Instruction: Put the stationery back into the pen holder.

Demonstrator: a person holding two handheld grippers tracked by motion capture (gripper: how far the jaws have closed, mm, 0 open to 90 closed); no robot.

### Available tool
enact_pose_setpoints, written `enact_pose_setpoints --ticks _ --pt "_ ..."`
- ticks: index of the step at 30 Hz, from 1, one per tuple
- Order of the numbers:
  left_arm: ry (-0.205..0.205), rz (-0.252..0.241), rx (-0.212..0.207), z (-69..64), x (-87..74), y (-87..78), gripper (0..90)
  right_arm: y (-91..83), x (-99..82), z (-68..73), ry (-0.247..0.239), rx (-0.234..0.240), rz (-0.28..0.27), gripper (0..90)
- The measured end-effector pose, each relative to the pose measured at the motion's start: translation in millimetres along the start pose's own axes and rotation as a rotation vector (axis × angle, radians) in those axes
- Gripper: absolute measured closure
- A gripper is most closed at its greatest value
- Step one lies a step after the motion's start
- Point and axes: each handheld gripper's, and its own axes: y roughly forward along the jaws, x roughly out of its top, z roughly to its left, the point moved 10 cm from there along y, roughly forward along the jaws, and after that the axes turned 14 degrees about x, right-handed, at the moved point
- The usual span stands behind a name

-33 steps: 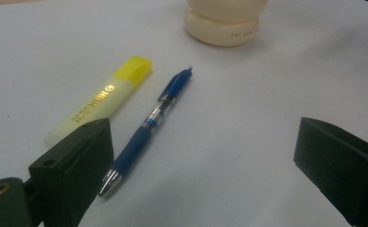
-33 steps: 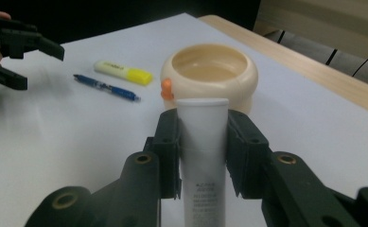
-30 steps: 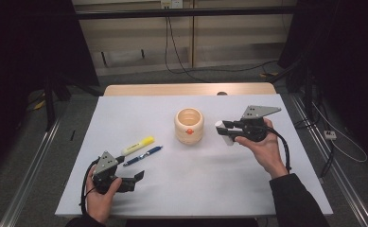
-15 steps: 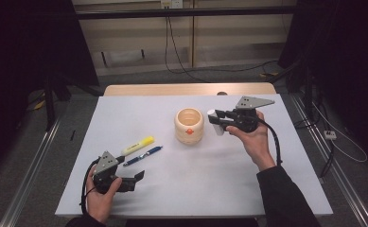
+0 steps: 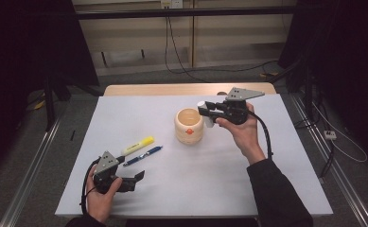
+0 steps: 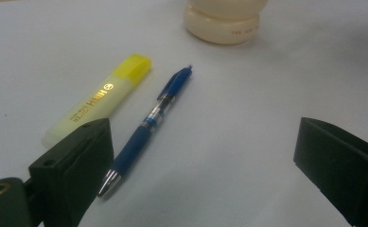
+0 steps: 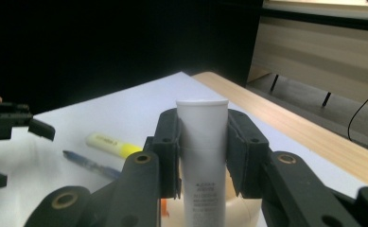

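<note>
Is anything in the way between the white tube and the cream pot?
Nothing visible is. The right tool holds the white tube in the air just beside the cream pot, whose open top looks free. The highlighter and pen lie off toward the left tool.

White plastic tube [image 7: 203, 156] with flat cap, small grey print on its side, was held upright off the table, clamped between the two black pads, just above the rim of the cream round pot [image 5: 189, 126].

Lab recording bay: white table [image 5: 276, 189], black curtains [image 5: 25, 71], floor rails [image 5: 30, 175], loose cables [image 5: 181, 56].
</note>
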Motion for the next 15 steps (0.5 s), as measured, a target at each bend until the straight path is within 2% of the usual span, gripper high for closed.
enact_pose_setpoints --ticks 15 --pt "0.0 -0.001 -0.002 0.1 0.2 -0.6 5.6 20.6 17.0 -1.9 -0.011 0.022 -0.049 68.0"
